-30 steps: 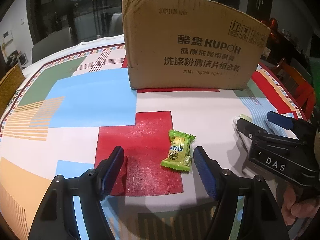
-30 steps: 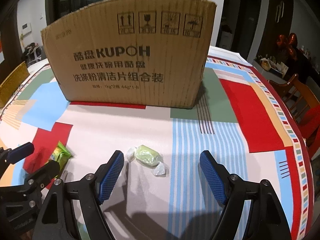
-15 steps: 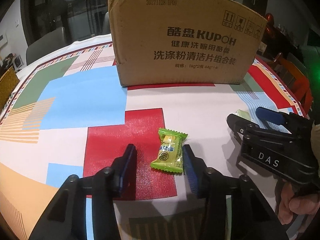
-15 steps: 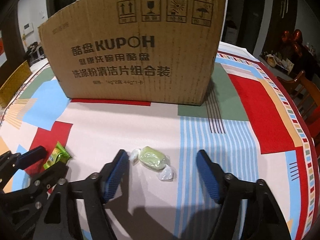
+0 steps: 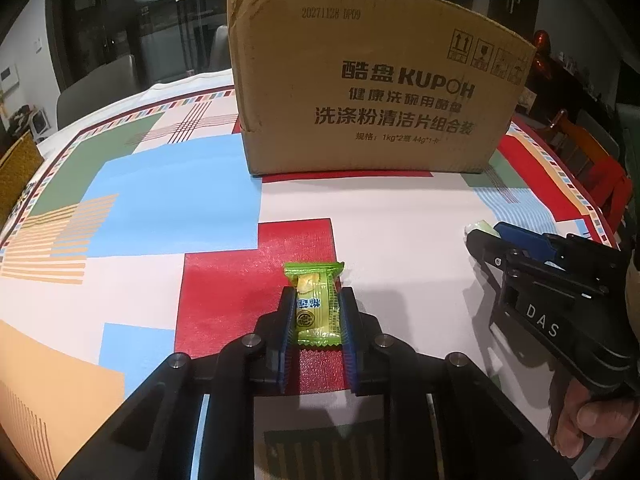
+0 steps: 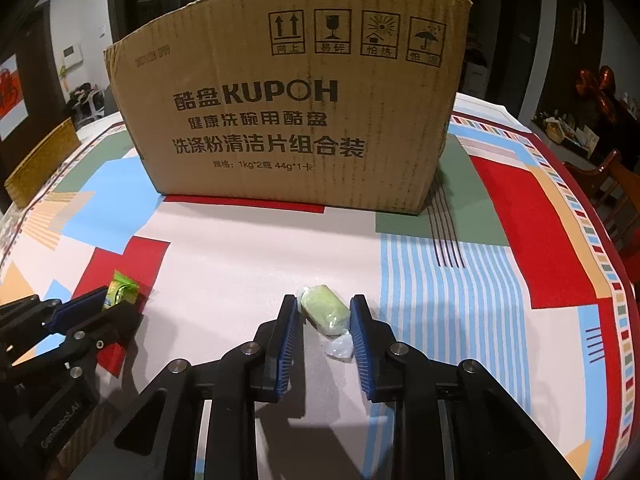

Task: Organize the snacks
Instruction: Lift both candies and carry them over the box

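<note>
A green-and-yellow wrapped snack (image 5: 315, 307) lies on a red patch of the tablecloth. My left gripper (image 5: 318, 300) is shut on it, one finger on each side. A pale green candy in a clear wrapper (image 6: 325, 313) lies on the white part of the cloth. My right gripper (image 6: 324, 308) is closed around it with both pads against its sides. The left gripper also shows in the right wrist view (image 6: 100, 304), holding the green snack (image 6: 120, 292). The right gripper shows at the right of the left wrist view (image 5: 486, 236), with the pale candy (image 5: 478, 227) at its tip.
A large brown cardboard box (image 5: 372, 100) printed KUPOH stands on the table behind both snacks; it also fills the back of the right wrist view (image 6: 292, 100). A colourful patterned tablecloth (image 5: 160, 200) covers the table. Wooden chairs (image 6: 616, 184) stand beyond the right edge.
Both grippers went from wide open to closed on their snacks. The left closed on the green-yellow packet, the right on the pale green candy. Both moved slightly forward.
</note>
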